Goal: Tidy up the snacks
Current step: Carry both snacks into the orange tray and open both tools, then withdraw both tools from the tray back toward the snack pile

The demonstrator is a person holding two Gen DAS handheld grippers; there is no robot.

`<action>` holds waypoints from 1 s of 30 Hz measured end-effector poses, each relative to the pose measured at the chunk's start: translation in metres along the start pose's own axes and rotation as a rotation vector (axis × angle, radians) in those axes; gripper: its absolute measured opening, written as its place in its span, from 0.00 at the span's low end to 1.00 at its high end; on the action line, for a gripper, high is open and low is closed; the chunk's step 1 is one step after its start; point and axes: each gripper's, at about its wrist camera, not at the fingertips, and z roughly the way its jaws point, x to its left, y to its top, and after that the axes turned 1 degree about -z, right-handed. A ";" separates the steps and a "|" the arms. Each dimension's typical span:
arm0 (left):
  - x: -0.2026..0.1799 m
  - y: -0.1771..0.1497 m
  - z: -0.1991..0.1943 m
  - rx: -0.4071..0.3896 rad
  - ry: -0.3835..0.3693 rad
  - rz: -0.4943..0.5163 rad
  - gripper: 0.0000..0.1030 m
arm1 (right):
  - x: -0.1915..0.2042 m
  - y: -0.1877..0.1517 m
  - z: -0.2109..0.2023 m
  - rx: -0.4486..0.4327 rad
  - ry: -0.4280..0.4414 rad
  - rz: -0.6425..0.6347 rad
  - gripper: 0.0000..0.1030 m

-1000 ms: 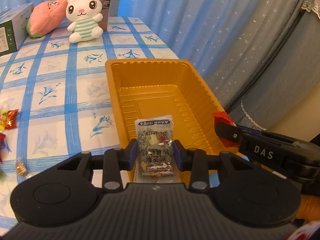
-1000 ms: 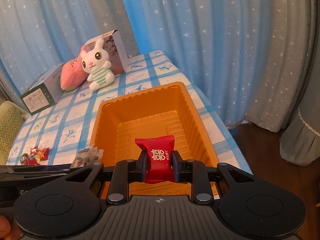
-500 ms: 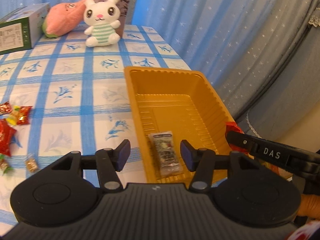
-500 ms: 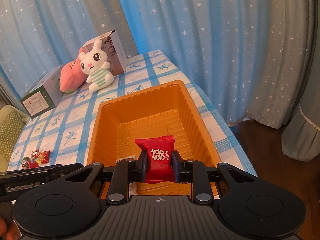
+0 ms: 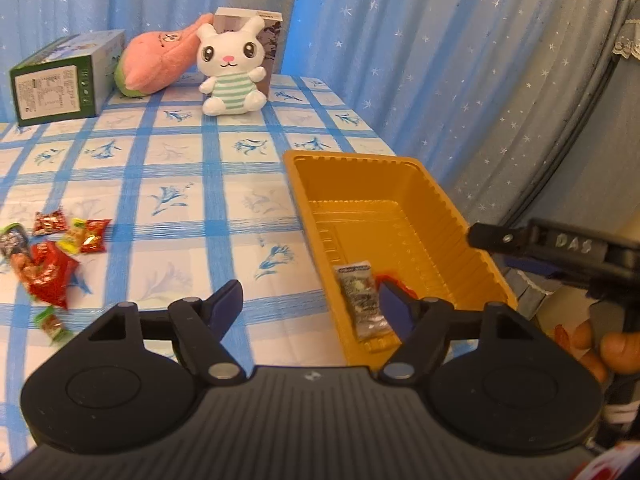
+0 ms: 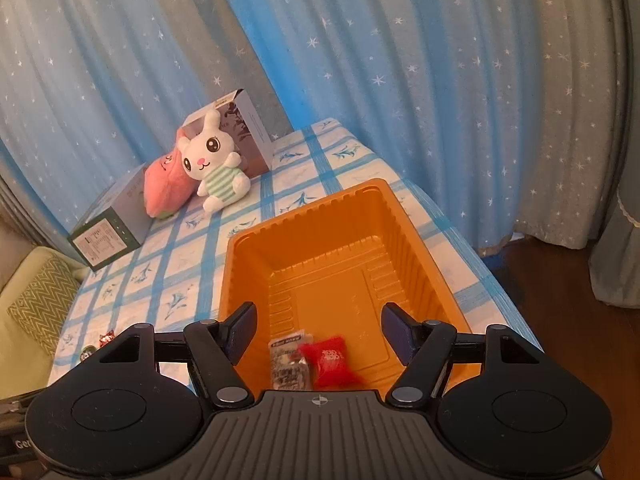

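- Left claw: jaws spread wide, nothing between them. It sits above the near end of the table, straddling the left wall of the tray.
- Right claw: jaws spread wide, nothing held. It hangs over the near end of the tray; in the left view its arm reaches in from the right, above the tray's right rim.
- Orange tray: open top, ribbed walls, standing near the right edge of the table.
- Clear snack packet: lies flat on the tray floor at the near end, toward the left wall.
- Red candy: lies on the tray floor just beside the clear packet, on its right; whether they touch I cannot tell. In the left view it is mostly hidden behind the left claw's right finger.
- Loose snacks: a scatter of red, yellow and green wrappers on the left part of the table, well apart from the tray.
- Tablecloth: white with a blue grid and blue flower prints.
- Far end of the table: white rabbit toy, pink plush beside it, a green box to the left, a tall box behind the rabbit.
- Backdrop: blue curtain with small white stars.
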 end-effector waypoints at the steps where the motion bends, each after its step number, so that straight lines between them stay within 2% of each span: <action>1: 0.002 -0.003 -0.004 -0.001 0.003 0.001 0.72 | 0.001 -0.002 -0.005 -0.001 -0.005 0.001 0.67; 8: 0.019 -0.021 -0.037 -0.003 0.031 0.004 0.72 | 0.020 -0.026 -0.035 -0.005 -0.015 -0.001 0.67; 16: 0.045 -0.044 -0.081 -0.017 0.073 -0.030 0.72 | 0.056 -0.061 -0.061 0.007 0.001 -0.060 0.67; 30: 0.106 -0.072 -0.139 -0.048 0.205 -0.105 0.76 | 0.121 -0.096 -0.061 0.058 0.086 -0.183 0.67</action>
